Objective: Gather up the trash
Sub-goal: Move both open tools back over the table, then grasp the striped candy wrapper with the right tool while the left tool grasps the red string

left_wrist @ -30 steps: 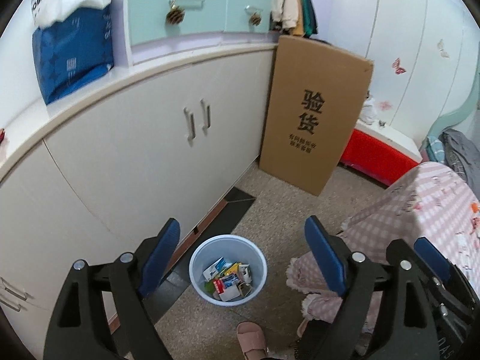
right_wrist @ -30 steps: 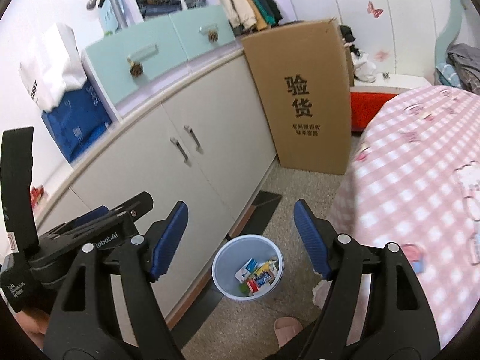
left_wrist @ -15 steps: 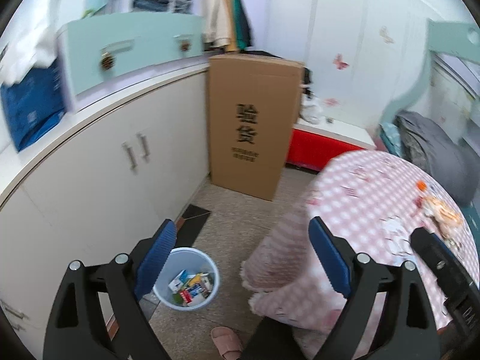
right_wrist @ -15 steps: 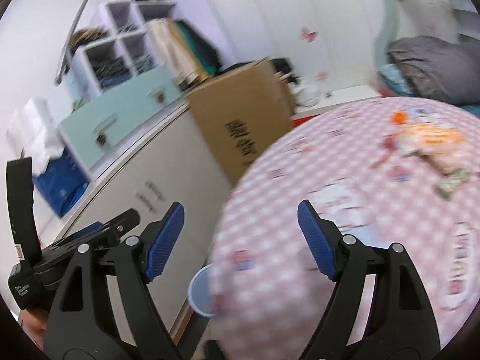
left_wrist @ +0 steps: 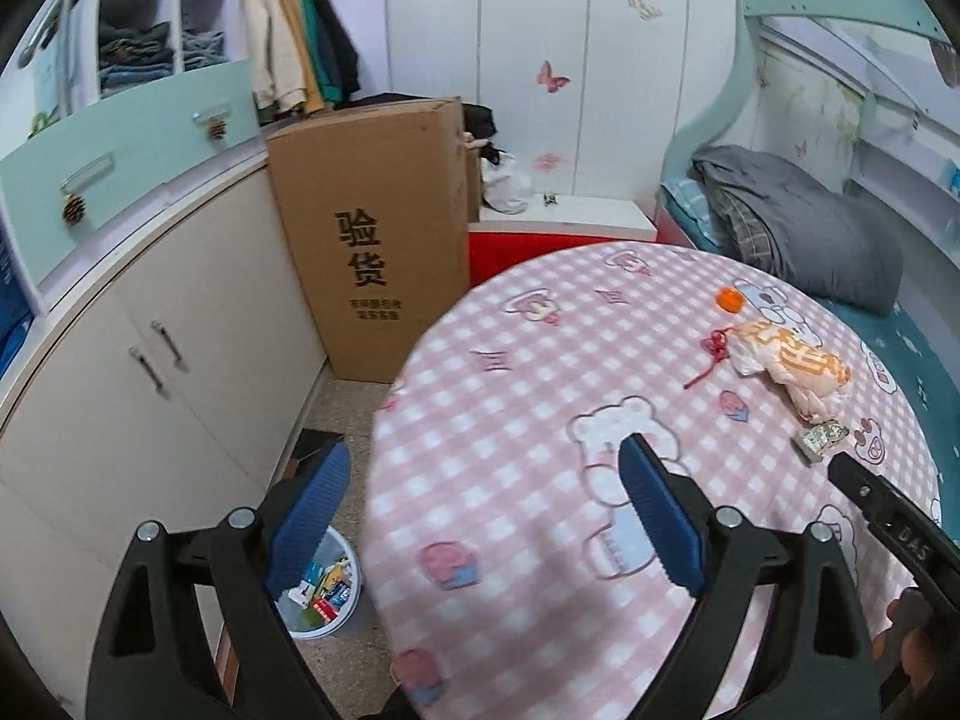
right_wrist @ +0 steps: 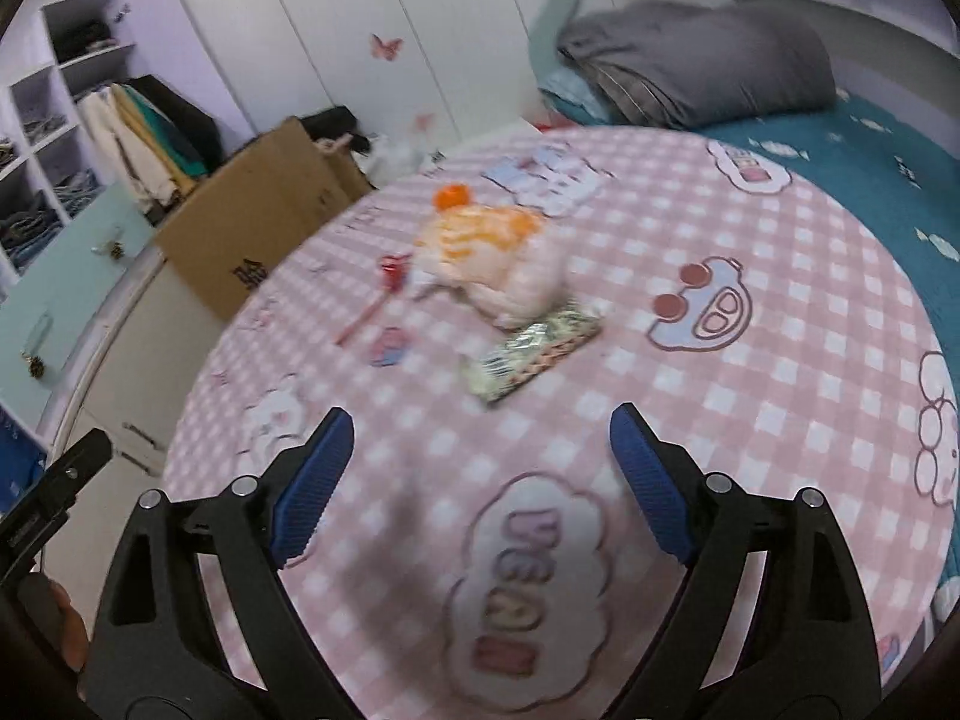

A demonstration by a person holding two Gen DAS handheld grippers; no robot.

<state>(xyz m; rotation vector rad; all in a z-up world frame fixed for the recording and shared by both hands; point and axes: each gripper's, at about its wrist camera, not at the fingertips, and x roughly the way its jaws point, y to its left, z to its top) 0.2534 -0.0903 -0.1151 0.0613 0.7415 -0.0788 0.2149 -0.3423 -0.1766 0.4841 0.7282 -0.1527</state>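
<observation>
Trash lies on the pink checked desk: an orange-white bag and foil wrapper ahead-right of the open, empty left claw, bin below-left. Right view: bag and wrapper ahead of the empty, opening right claw.

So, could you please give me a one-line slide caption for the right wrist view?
Empty right tongs, opening, above a pink checked tablecloth with a foil wrapper, crumpled bag and orange cap.
</observation>
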